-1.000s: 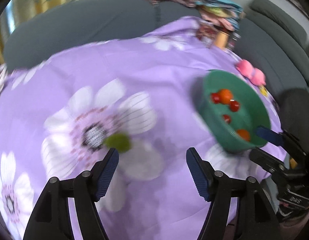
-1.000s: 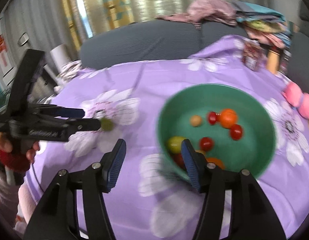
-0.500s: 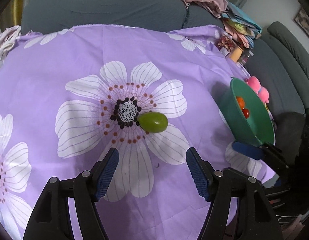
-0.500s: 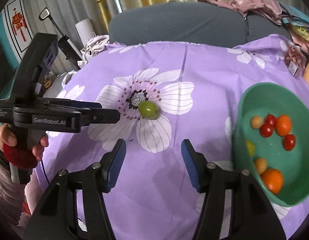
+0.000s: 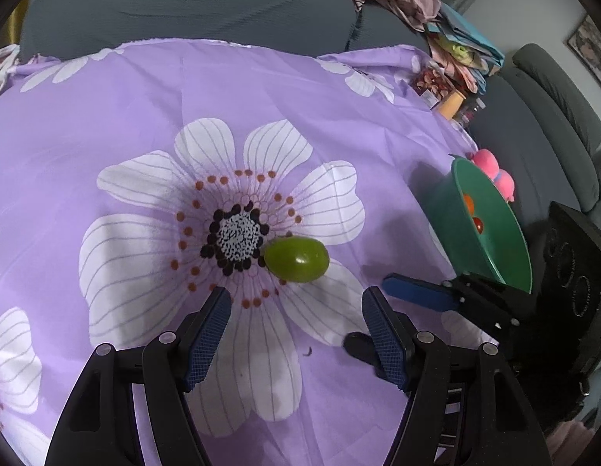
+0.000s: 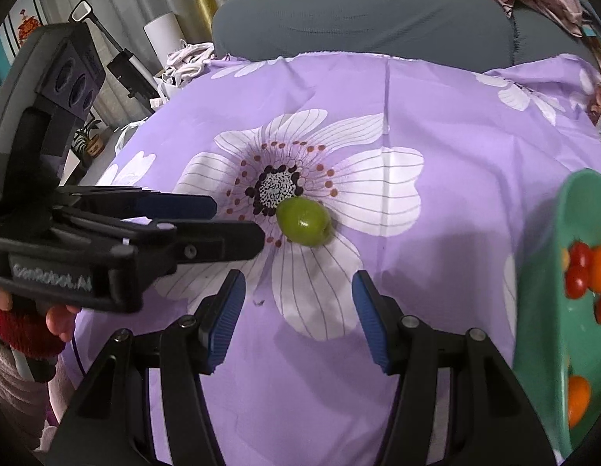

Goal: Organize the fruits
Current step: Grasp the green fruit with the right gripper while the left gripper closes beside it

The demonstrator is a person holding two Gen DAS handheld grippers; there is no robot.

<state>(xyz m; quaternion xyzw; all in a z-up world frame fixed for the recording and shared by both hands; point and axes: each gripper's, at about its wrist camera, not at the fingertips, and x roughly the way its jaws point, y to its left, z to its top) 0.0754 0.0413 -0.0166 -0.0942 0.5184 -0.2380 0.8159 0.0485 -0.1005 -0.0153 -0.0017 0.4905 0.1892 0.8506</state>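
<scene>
Left wrist: left gripper [image 5: 296, 305] wide open, holding nothing; green fruit [image 5: 297, 259] sits on the purple flowered cloth [image 5: 125, 89] just ahead of its fingertips, beside the flower's dark centre. Green bowl [image 5: 494, 233] near the cloth's right edge.

Right wrist: right gripper [image 6: 298, 289] wide open, empty, green fruit ahead. Bowl holds red and orange fruits [image 6: 584, 268].

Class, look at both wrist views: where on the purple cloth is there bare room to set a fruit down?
Free: the cloth between the green fruit and the sofa back. Crowded: near the green bowl, where the right gripper reaches in, and beside the snack jars.
</scene>
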